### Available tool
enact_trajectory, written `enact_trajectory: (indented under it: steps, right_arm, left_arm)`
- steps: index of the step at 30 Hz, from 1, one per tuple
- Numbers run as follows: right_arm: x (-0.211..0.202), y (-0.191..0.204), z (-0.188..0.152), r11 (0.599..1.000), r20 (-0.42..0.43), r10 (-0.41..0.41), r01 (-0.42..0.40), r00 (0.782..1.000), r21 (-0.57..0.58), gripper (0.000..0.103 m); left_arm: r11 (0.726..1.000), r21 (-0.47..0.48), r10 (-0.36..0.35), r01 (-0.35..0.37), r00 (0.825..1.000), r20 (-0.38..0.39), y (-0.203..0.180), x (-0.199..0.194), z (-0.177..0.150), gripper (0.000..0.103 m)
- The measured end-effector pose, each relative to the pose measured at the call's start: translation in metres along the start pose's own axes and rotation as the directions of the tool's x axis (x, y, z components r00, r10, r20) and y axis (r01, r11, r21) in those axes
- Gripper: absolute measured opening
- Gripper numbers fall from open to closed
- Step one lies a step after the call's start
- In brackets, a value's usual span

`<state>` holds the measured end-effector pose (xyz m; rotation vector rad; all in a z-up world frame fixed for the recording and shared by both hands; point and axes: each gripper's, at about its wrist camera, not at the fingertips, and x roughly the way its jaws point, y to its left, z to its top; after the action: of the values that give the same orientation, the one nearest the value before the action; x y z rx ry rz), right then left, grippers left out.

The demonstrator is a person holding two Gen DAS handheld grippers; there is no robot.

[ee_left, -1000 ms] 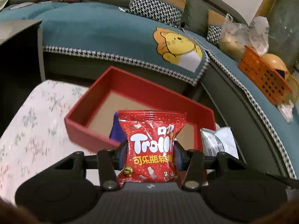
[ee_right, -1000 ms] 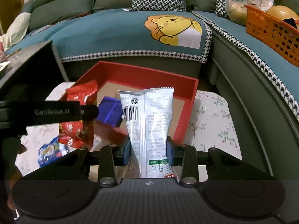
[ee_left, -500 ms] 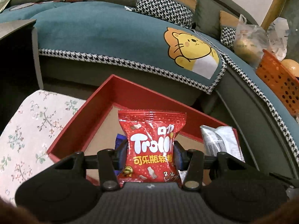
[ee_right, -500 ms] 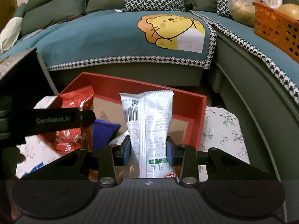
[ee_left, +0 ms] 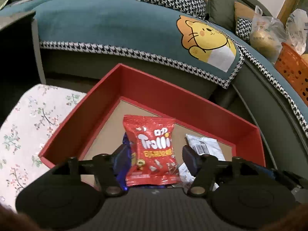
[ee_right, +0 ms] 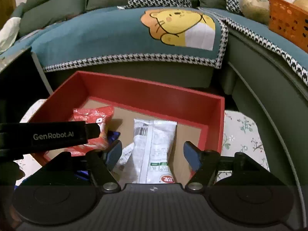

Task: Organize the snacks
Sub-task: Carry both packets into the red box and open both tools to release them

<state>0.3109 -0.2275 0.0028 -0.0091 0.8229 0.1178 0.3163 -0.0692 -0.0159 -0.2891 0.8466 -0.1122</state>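
Observation:
A red open box (ee_left: 173,96) with a brown floor stands on the floral cloth. My left gripper (ee_left: 156,156) hangs over its near part with its jaws opening. The red Trolli packet (ee_left: 152,150) lies between them, clear of the right pad, on top of a blue packet (ee_left: 126,142). My right gripper (ee_right: 153,154) is also opening. The white packet (ee_right: 156,150) lies loose on the box floor (ee_right: 125,115) between its spread pads. In the right wrist view the left gripper's black finger (ee_right: 52,135) crosses in front of the red packet (ee_right: 92,115).
A teal sofa cover with a lion picture (ee_right: 179,27) runs behind the box. An orange basket (ee_right: 286,23) and plastic bags (ee_left: 265,36) sit on the sofa at the right. Floral cloth (ee_left: 28,127) shows on both sides of the box. A dark unit (ee_left: 17,48) stands at the left.
Both grippers came forward and down over the red box. Both sets of jaws have parted, and the red and the white packet have dropped from their grips into the box.

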Motion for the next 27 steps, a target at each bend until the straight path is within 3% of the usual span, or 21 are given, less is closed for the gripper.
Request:
enact_trajectory:
  steps: [13,27]
  right_arm:
    - [-0.039,-0.006,0.011,1.000,0.068,-0.019,0.017,0.998,0.022,0.077]
    - [-0.092,0.007,-0.007,0.998,0.082,-0.043,0.046,0.996,-0.041,0.077]
  left_arm:
    - [0.994,-0.093,-0.060,0.062,0.998,0.025,0.011,-0.041,0.008,0.083]
    - [0.994,-0.065,-0.086,0.087,0.996,0.019,0.013,-0.089,-0.022,0.085]
